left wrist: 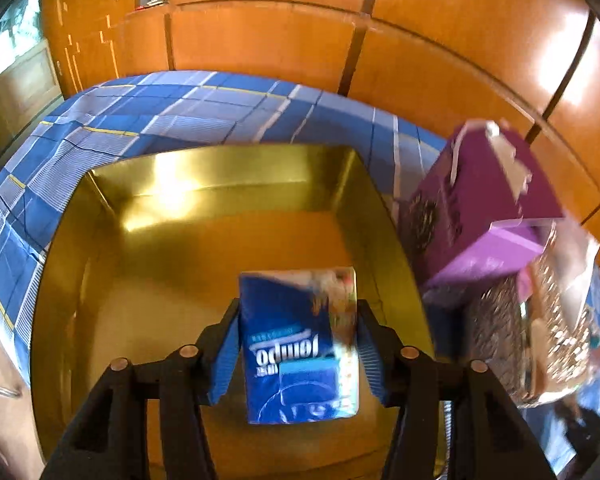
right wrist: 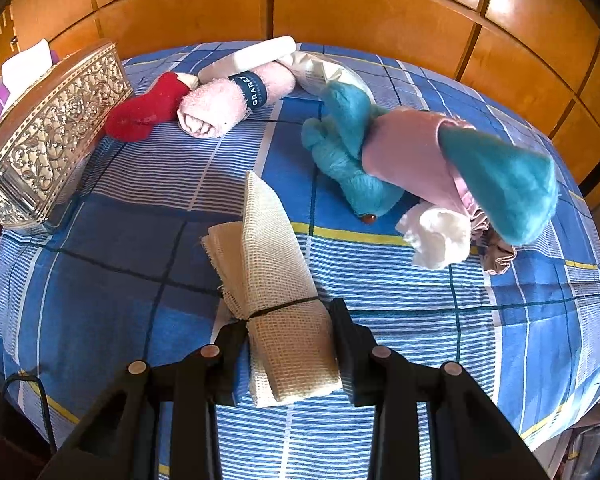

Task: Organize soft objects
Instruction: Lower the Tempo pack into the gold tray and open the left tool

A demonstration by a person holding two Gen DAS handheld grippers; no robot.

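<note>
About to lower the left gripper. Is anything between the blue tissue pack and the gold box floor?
Nothing visible. The left gripper holds the blue tissue pack over the gold box, whose visible floor is bare. The purple box is outside, to its right.

Bright warm light shines off the wooden wall (left wrist: 460, 20); the purple box (left wrist: 480, 208) looks blurry, edges bend dark

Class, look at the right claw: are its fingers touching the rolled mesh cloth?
Touching. The right wrist view shows both fingers of the right claw pressed against the sides of the mesh cloth.
</note>
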